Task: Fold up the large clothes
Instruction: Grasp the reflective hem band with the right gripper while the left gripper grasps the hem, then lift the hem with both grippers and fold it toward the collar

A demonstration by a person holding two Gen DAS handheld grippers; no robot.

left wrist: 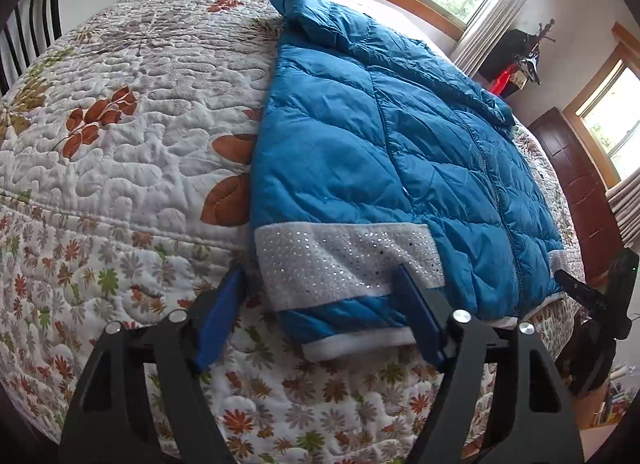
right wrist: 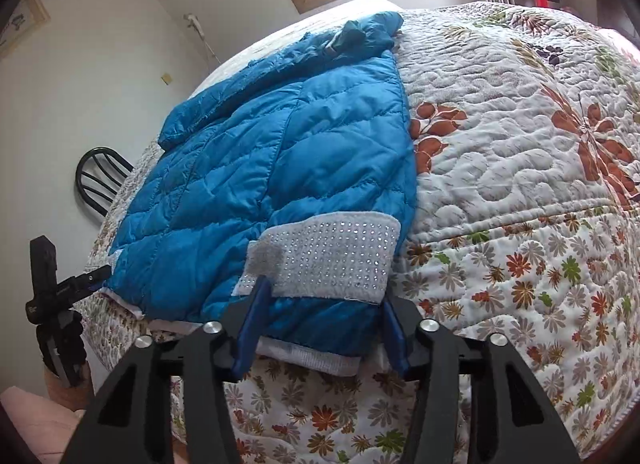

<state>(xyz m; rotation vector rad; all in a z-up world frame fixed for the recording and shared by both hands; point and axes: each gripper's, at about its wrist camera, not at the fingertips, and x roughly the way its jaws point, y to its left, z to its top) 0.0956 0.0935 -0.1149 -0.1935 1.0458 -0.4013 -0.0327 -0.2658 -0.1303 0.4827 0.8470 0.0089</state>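
A blue quilted puffer jacket point(left wrist: 400, 151) lies on the bed with both sleeves folded in over its body, collar at the far end. Each sleeve ends in a white sequinned cuff point(left wrist: 344, 260). My left gripper point(left wrist: 320, 284) is open at the jacket's near left hem, its fingers either side of that cuff. My right gripper point(right wrist: 324, 296) is open at the near right hem of the jacket point(right wrist: 248, 159), fingers either side of the other sequinned cuff point(right wrist: 328, 260). Each gripper also shows at the edge of the other's view: the right one point(left wrist: 576, 288), the left one point(right wrist: 92, 276).
The bed carries a white floral quilt point(left wrist: 120, 167) whose near edge drops off just below the jacket hem. A black chair point(right wrist: 100, 179) stands at the bed's left side. A dark wooden cabinet point(left wrist: 576, 183) and windows are on the right and far walls.
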